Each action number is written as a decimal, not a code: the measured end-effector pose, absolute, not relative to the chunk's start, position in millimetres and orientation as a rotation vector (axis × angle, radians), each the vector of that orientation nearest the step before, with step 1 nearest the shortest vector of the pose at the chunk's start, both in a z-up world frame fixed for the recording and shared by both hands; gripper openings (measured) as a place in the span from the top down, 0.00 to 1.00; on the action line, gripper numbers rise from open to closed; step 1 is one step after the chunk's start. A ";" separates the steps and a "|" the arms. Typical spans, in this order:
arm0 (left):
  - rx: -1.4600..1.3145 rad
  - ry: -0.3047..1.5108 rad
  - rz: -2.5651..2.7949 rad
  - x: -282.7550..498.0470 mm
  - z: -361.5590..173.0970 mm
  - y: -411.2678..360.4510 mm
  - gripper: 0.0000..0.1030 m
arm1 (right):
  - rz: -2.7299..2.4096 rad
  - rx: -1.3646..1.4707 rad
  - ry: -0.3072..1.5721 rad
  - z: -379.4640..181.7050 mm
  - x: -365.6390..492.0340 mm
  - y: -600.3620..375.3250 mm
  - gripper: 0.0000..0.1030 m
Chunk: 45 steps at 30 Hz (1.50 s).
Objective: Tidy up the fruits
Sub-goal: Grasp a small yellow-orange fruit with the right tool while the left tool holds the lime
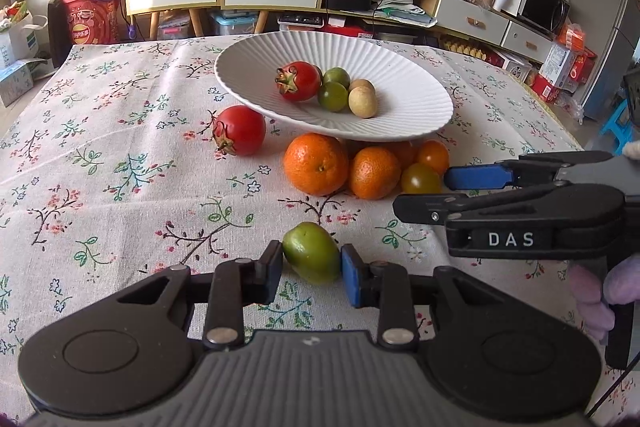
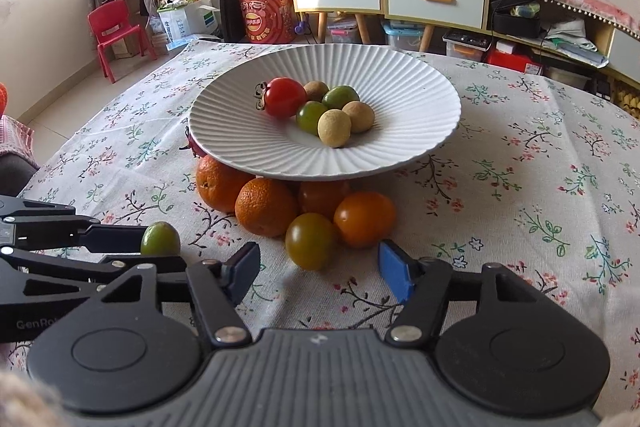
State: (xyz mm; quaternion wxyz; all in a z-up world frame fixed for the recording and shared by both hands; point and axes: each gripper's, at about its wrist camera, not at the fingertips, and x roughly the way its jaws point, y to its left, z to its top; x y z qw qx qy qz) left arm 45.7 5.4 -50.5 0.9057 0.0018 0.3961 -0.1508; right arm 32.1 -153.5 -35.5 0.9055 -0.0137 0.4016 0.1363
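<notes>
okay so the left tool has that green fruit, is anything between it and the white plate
Yes. The left tool grips the green fruit, and the oranges and small tomatoes cluster on the cloth right before the white plate. It likely needs lifting over them.

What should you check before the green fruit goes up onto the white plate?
1. Left gripper has the green fruit: ok, both pads touch its sides.
2. Fruit is off the tablecloth: cannot tell from these views.
3. Plate has room: ok, a bare ribbed area surrounds the small pile with the red tomato.
4. Path to the plate: not ok yet, the oranges lie between fruit and plate, so probably lift over them.
5. Right gripper out of the way: ok, it is open and holds nothing, facing the brownish tomato.
6. Plate is steady: cannot tell, its base is hidden.
</notes>
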 end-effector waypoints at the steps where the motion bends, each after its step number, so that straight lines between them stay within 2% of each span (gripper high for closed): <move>1: 0.003 0.818 -0.311 45.7 -50.5 5.4 0.75 | 0.277 -0.027 0.829 -35.6 32.6 -152.8 0.46; 5: 0.003 0.818 -0.312 45.8 -50.4 5.6 0.75 | 0.252 -0.034 0.825 -36.7 34.1 -152.4 0.58; 9: 0.005 0.817 -0.311 45.5 -50.1 5.3 0.75 | 0.241 -0.028 0.831 -36.1 35.3 -153.3 0.64; 12: 0.007 0.816 -0.312 44.8 -49.6 4.9 0.75 | 0.254 -0.023 0.839 -35.6 35.1 -153.0 0.76; 45: -0.033 0.759 -0.357 48.8 -23.2 4.7 0.75 | 0.279 0.040 0.834 -5.5 27.8 -158.1 0.76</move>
